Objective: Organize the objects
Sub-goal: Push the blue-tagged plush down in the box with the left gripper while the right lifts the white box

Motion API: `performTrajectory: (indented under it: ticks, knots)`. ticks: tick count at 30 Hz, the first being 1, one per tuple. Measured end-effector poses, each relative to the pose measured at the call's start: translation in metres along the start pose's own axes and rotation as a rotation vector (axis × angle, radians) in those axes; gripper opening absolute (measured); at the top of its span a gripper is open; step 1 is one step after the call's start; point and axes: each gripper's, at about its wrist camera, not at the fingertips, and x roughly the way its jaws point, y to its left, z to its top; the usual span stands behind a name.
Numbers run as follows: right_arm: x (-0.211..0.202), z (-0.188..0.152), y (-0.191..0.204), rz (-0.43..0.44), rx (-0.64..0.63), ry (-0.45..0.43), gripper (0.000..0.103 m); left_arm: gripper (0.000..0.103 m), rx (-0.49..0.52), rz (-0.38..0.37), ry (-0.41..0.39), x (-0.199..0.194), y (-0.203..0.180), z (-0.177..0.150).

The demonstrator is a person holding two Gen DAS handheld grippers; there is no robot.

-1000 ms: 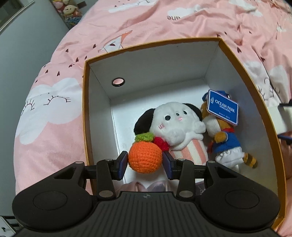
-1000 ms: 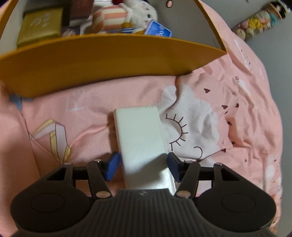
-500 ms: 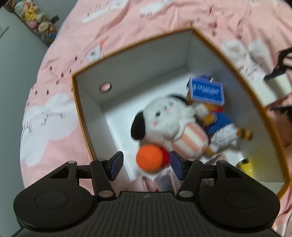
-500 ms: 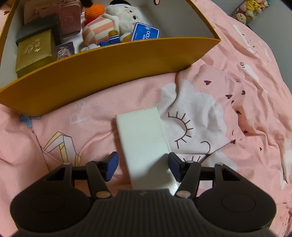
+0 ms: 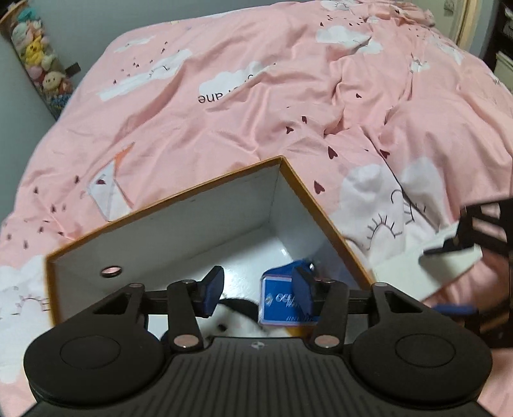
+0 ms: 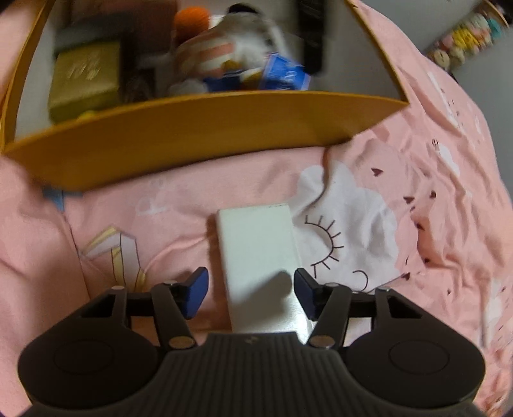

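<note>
Over the orange cardboard box [image 5: 323, 221], my left gripper [image 5: 256, 293] is closing on nothing; my right gripper [image 6: 250, 288] straddles, unclamped, the flat white rectangular case [image 6: 256, 243] on the bedspread (next: squeeze, lift, box it).

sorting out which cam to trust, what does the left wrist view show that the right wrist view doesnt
Only the left wrist view: the left gripper, jaws closing on nothing, and the box's finger hole.
Only the right wrist view: a gold box and orange ball inside.
Both: the orange-rimmed box, blue tag, white flat box between the right gripper's pads.
</note>
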Motion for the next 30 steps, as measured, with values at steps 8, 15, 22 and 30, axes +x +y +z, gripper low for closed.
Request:
performTrajectory:
  ticks: [8, 15, 22, 30]
  knots:
    - [0.022, -0.006, 0.032, -0.160, -0.216, 0.070, 0.060, 0.034, -0.111, -0.054, 0.078, 0.027, 0.016, -0.005]
    - [0.023, -0.007, 0.021, -0.162, -0.179, 0.066, 0.059, 0.029, -0.159, -0.142, 0.159, 0.032, 0.020, -0.013]
    - [0.025, -0.006, 0.023, -0.174, -0.181, 0.073, 0.060, 0.028, -0.142, -0.147, 0.111, 0.018, 0.019, -0.018]
    - [0.024, -0.007, 0.023, -0.164, -0.164, 0.075, 0.060, 0.028, -0.112, -0.019, 0.080, 0.004, 0.046, 0.000]
